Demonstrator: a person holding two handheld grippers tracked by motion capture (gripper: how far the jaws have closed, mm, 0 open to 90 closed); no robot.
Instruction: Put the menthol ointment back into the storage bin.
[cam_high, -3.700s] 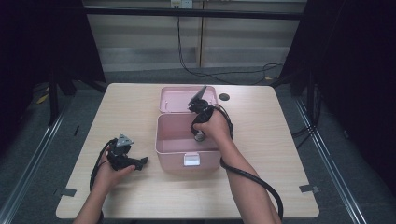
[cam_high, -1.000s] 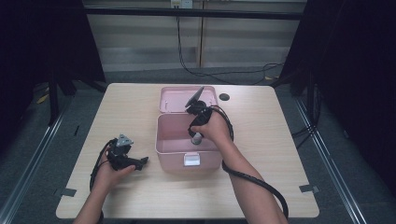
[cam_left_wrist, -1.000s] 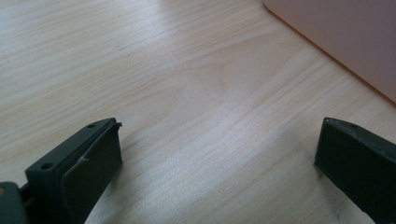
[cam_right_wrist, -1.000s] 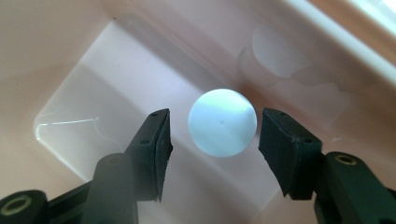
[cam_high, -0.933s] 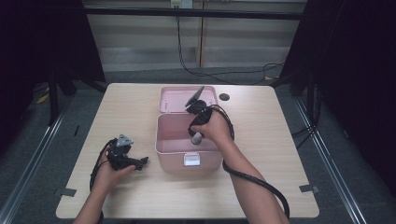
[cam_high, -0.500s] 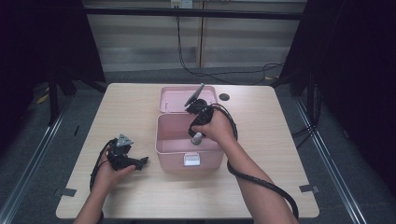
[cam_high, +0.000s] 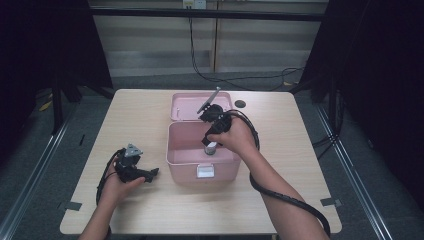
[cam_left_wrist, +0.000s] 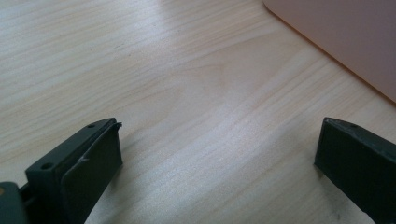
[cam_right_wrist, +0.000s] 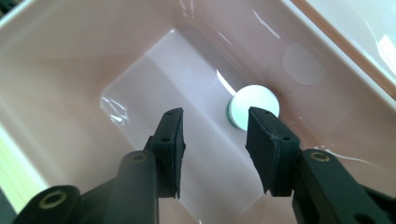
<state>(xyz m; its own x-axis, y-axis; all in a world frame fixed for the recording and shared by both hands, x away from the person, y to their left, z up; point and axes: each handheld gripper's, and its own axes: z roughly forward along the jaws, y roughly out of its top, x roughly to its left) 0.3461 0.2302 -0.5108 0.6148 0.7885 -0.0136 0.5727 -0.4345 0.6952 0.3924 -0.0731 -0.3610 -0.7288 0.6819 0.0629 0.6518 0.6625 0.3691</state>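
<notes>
A: Start with the table. The pink box sits mid-table, its lid lying open at twelve o'clock behind it.

B: And the white-capped bottle?

A: Standing on the box floor near a wall. The right gripper is empty above it, jaws half apart, having just been closing. Lift straight out, clear of the rim.

B: The left gripper?

A: Jaws wide apart, low over the table at nine o'clock of the box
</notes>
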